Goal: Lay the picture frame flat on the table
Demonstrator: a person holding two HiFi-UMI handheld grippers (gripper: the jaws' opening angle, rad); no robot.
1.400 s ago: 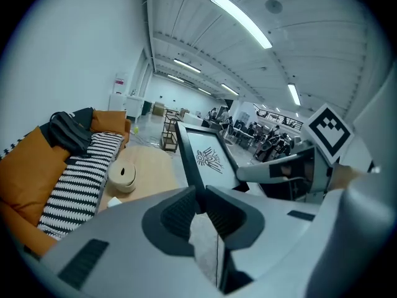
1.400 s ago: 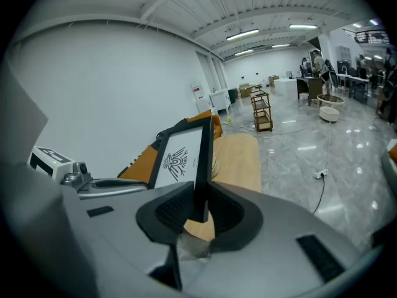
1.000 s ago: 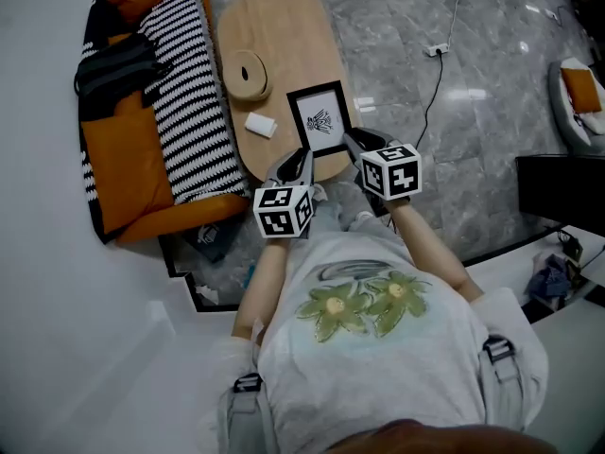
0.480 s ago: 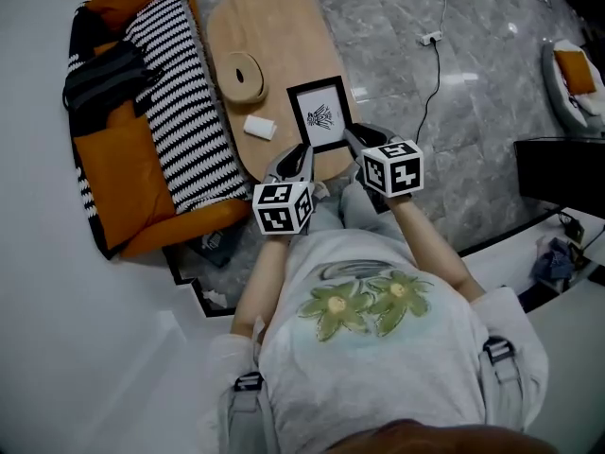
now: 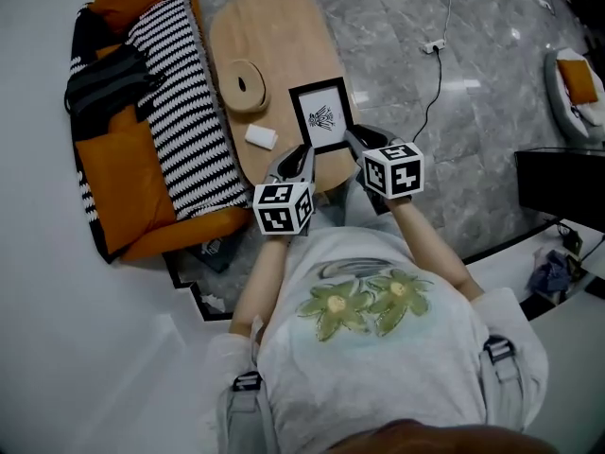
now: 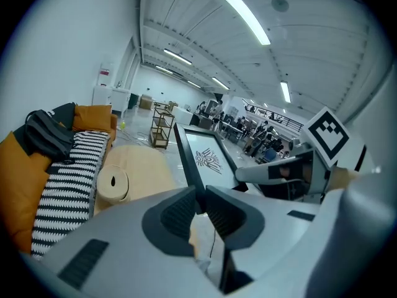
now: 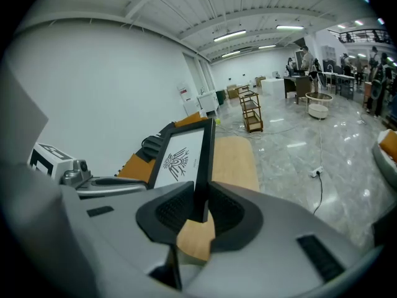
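Observation:
A black picture frame (image 5: 321, 115) with a white print of a dark figure lies tilted over the near end of the oval wooden table (image 5: 279, 45). My left gripper (image 5: 301, 155) is shut on the frame's near left edge (image 6: 186, 160). My right gripper (image 5: 352, 143) is shut on its near right edge (image 7: 203, 166). In the left gripper view the frame (image 6: 205, 160) runs away from the jaws, face up. In the right gripper view the frame (image 7: 183, 157) stands on edge between the pads, above the table (image 7: 232, 160).
A round wooden holder (image 5: 244, 85) and a small white block (image 5: 262, 136) sit on the table left of the frame. An orange sofa with a striped throw (image 5: 180, 112) stands at the left. A cable and plug (image 5: 437, 45) lie on the marble floor to the right.
The frame stays held at both near edges; its face has tipped slightly further toward the table. Both grippers have barely moved.

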